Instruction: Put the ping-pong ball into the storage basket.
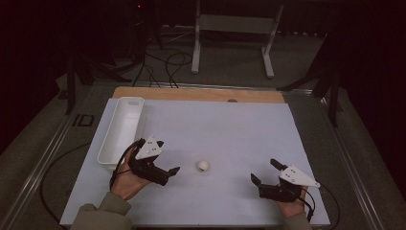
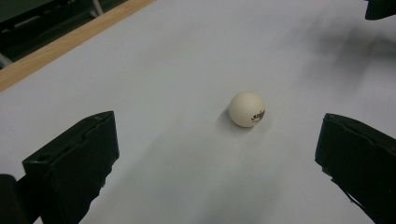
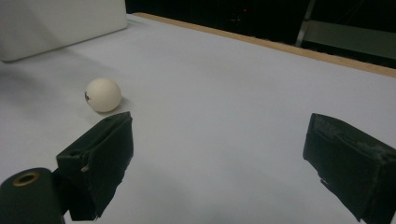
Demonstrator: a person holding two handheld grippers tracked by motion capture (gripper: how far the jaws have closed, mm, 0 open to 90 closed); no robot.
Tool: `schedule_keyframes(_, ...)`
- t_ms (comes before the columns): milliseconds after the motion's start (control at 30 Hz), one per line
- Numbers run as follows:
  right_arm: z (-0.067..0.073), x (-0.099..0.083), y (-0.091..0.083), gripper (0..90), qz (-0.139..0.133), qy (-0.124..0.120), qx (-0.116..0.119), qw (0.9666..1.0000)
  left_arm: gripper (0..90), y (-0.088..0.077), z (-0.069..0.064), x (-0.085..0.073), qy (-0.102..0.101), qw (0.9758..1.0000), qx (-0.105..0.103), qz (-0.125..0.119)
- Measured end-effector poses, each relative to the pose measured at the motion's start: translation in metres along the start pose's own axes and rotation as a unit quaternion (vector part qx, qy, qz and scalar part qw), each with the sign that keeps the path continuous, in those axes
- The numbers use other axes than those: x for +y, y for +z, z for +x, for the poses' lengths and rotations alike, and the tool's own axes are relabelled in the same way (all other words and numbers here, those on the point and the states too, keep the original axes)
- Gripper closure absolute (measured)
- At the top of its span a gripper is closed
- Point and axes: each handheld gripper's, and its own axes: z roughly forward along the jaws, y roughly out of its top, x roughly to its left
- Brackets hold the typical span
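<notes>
A small white ball (image 1: 203,166) with dark print lies on the white table mat (image 1: 225,129), between the two hands. My left gripper (image 1: 167,156) is open just left of it, jaws pointing toward the ball. In the left gripper view the ball (image 2: 247,109) sits ahead of the wide-apart jaws of the left gripper (image 2: 215,140), slightly right of centre and untouched. My right gripper (image 1: 265,171) is open near the front right of the mat. In the right gripper view the ball (image 3: 103,94) lies beyond the left jaw, off to the side of the right gripper (image 3: 218,127).
A long white tray (image 1: 122,129) stands along the mat's left side, right behind the left hand; its wall (image 3: 60,23) also appears in the right gripper view. A wooden table edge (image 1: 201,93) runs along the back. Cables and a stand lie on the floor beyond.
</notes>
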Motion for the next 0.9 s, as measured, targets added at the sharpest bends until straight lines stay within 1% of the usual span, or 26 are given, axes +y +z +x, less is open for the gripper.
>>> schedule_keyframes(367,0.000,0.000,0.000,8.3,0.000,-0.001,0.001,1.0000,0.0,0.007,0.000,0.004,0.006,0.9999,-0.010,0.011)
schedule_keyframes(667,-0.002,0.001,0.003,8.3,-0.002,-0.001,0.001,1.0000,0.0,0.013,0.000,0.006,0.007,0.9997,-0.015,0.018)
schedule_keyframes(900,-0.002,0.002,0.005,8.3,-0.003,-0.004,0.001,1.0000,0.0,0.019,-0.001,0.010,0.013,0.9993,-0.025,0.026)
